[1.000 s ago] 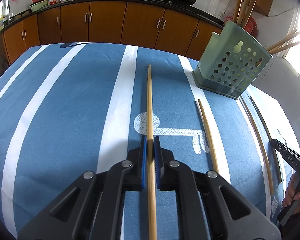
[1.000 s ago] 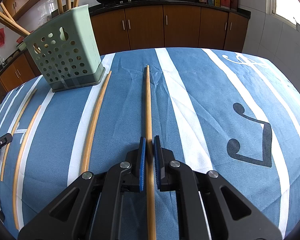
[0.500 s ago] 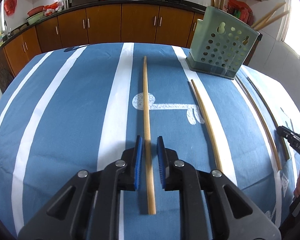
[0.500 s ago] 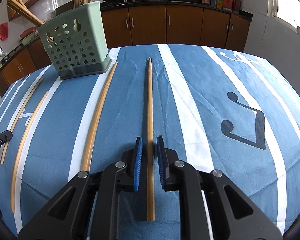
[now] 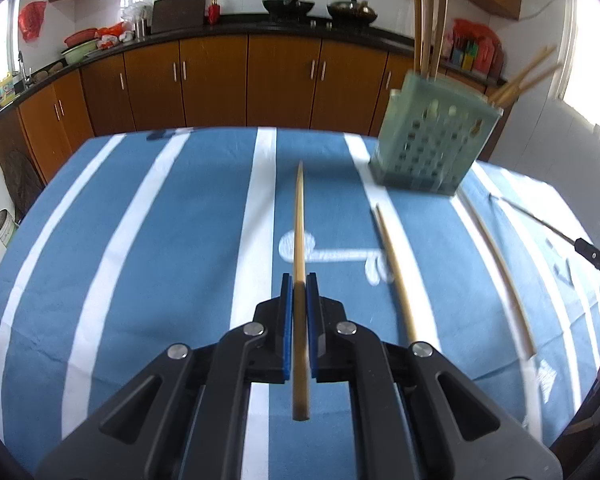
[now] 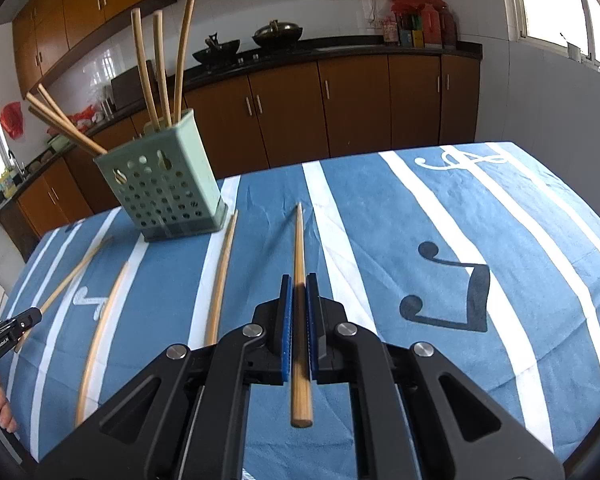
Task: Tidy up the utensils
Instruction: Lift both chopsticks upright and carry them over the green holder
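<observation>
Holding one chopstick each: left gripper (image 5: 299, 292) is clamped on a chopstick (image 5: 299, 216), right gripper (image 6: 299, 292) on another chopstick (image 6: 299, 240), both gripped near the butt end, so most of the length sticks out ahead, clear of the blue striped tablecloth (image 5: 180, 240). Jaws on both have just been closing, with the stick between the pads. Risk: the long overhang could let a stick pivot or slip if the tip knocks the green perforated holder (image 6: 166, 192). The holder already has sticks (image 6: 160, 64) leaning out at angles, which could block entry or get bumped. It looks light, so a sideways nudge could tip it. Loose chopsticks (image 6: 220, 276) lie just beside its base and could roll off if swept. Both grippers converging on the one holder could clash.
</observation>
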